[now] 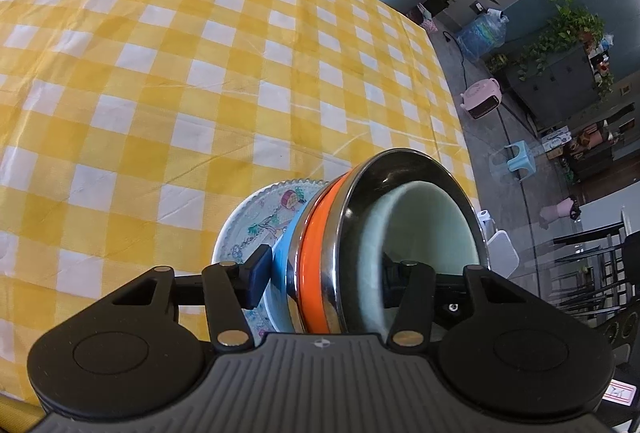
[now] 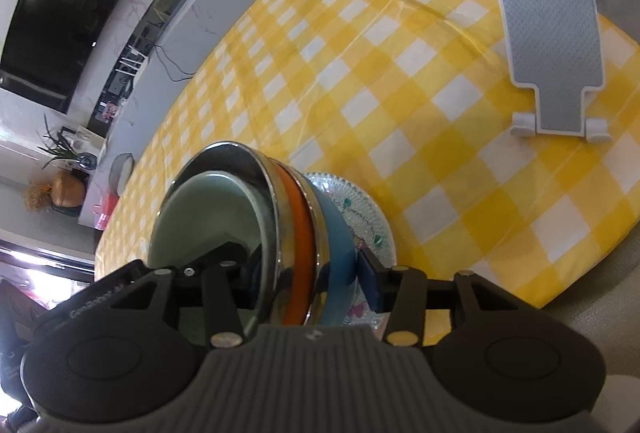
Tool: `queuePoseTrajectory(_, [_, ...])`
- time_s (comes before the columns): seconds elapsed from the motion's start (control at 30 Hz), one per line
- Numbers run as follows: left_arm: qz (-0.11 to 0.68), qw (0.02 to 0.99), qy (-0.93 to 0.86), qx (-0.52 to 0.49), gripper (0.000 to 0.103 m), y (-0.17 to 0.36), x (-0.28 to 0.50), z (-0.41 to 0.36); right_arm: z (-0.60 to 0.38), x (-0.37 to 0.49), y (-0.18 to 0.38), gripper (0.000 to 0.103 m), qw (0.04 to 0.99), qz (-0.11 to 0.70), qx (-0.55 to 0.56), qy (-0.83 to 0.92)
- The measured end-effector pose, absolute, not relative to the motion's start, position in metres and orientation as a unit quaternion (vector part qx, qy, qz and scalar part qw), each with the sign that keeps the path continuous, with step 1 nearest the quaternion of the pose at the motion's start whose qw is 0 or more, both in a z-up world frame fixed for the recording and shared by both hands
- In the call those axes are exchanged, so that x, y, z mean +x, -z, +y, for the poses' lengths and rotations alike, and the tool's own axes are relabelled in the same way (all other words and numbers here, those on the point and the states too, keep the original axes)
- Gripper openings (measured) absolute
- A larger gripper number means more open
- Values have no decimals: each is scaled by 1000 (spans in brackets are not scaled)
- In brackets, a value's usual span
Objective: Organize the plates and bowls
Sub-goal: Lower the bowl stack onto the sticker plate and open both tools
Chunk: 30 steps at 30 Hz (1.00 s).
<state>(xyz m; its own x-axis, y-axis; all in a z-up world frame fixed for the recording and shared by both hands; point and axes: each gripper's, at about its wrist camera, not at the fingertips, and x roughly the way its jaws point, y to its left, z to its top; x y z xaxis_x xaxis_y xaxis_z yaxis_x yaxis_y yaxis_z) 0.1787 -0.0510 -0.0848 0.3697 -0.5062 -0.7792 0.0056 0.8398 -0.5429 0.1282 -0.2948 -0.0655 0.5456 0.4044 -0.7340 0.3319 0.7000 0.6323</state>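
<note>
Firstly, left wrist view. The left gripper (image 1: 324,275) has its two fingers closed across the wall of a nested stack of bowls. One dark blue pad (image 1: 259,275) presses on the outside of the blue bowl (image 1: 282,265); the other finger sits inside the pale green bowl (image 1: 424,229), partly hidden by its rim. Order of the stack from outside in: blue bowl, steel bowl with an orange band (image 1: 316,249), then the pale green bowl innermost. The stack appears tipped on its side in this view, mouth toward the right. Against its base lies a patterned plate (image 1: 256,221) with a beaded rim and cartoon print. Plate and stack sit over the yellow checked tablecloth (image 1: 160,73), close to the table's right-hand edge. Beyond the edge: grey floor, a pink heater (image 1: 482,99), a small blue stool (image 1: 520,155), potted plants.

Next, right wrist view. The right gripper (image 2: 310,275) likewise clamps the same stack from the opposite side. One blue pad (image 2: 368,283) bears on the blue bowl (image 2: 338,245); the other finger reaches into the pale green bowl (image 2: 200,217). The steel bowl's orange band (image 2: 300,233) shows between them. The patterned plate (image 2: 364,209) is behind the blue bowl, touching it, above the tablecloth (image 2: 360,73). Whether the plate rests on the cloth cannot be told. Well apart, near the far edge, stands a white-and-grey phone stand (image 2: 554,53). A dark television (image 2: 60,13) hangs on the wall at left.
</note>
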Motion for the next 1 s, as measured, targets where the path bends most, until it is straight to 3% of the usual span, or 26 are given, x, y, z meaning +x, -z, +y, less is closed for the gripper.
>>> queuePoseTrajectory(0.3, [534,798,156,-233,57,84,179,-52,-295,125,61,55,800,461,382,-27])
queuePoseTrajectory(0.43, [509,814,161,-229,67,76,176,-52,-297,121,59,66,808,450,381,-17])
queuePoseTrajectory(0.57, [482,834,165,-210,70,62,172,-55,-298,118,54,76,818,433,379,-15])
queuePoseTrajectory(1.0, [321,930,161,-71,70,-27,110,-48,-279,97,-13,83,882,376,283,6])
